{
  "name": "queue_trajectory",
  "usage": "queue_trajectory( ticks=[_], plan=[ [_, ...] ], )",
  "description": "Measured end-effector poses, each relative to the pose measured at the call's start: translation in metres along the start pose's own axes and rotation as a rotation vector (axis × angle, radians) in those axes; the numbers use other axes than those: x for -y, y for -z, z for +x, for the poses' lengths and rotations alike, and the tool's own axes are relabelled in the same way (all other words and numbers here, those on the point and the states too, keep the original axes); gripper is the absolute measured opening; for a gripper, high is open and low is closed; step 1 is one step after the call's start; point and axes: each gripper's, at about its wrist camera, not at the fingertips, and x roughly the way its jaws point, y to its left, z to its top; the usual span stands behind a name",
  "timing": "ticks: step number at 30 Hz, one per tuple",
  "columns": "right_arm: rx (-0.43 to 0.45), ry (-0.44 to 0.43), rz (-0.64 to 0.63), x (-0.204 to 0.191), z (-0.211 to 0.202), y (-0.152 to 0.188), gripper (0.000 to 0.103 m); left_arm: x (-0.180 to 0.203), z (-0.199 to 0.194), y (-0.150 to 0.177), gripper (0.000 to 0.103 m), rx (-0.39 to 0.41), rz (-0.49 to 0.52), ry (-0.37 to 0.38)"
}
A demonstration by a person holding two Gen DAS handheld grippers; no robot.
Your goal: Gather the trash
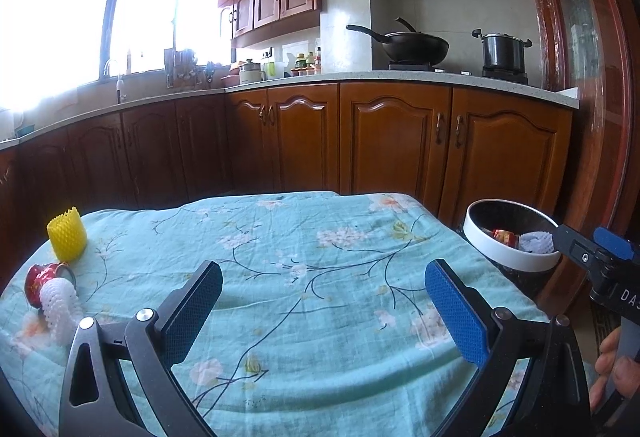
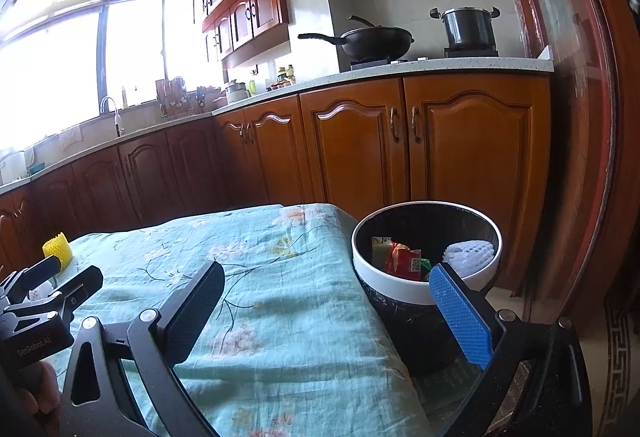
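A table with a teal floral cloth [image 1: 304, 277] holds a yellow foam net sleeve [image 1: 67, 235], a crushed red can [image 1: 42, 277] and a white foam net [image 1: 62, 307] at its left edge. My left gripper [image 1: 324, 311] is open and empty above the cloth's middle. A black bin with a white rim [image 2: 426, 257] stands off the table's right edge; inside lie red wrappers [image 2: 404, 259] and a white foam net [image 2: 470, 253]. My right gripper [image 2: 332, 307] is open and empty, near the bin's front rim. The bin also shows in the left wrist view [image 1: 512, 237].
Wooden kitchen cabinets [image 1: 392, 141] run behind the table under a pale counter. A wok [image 1: 412, 45] and a pot [image 1: 502, 51] sit on the stove. A dark red door frame [image 2: 592, 117] stands right of the bin. The yellow sleeve [image 2: 58, 247] shows far left.
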Motion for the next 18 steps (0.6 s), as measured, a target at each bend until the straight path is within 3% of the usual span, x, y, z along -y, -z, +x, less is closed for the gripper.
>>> queue_trajectory(
  ticks=[18],
  plan=[
    [0.007,-0.017,0.009,-0.0001,-0.0022,-0.0018,0.103,-0.0021,0.0030,0.0011,0.102,0.004,0.001,0.007]
  ],
)
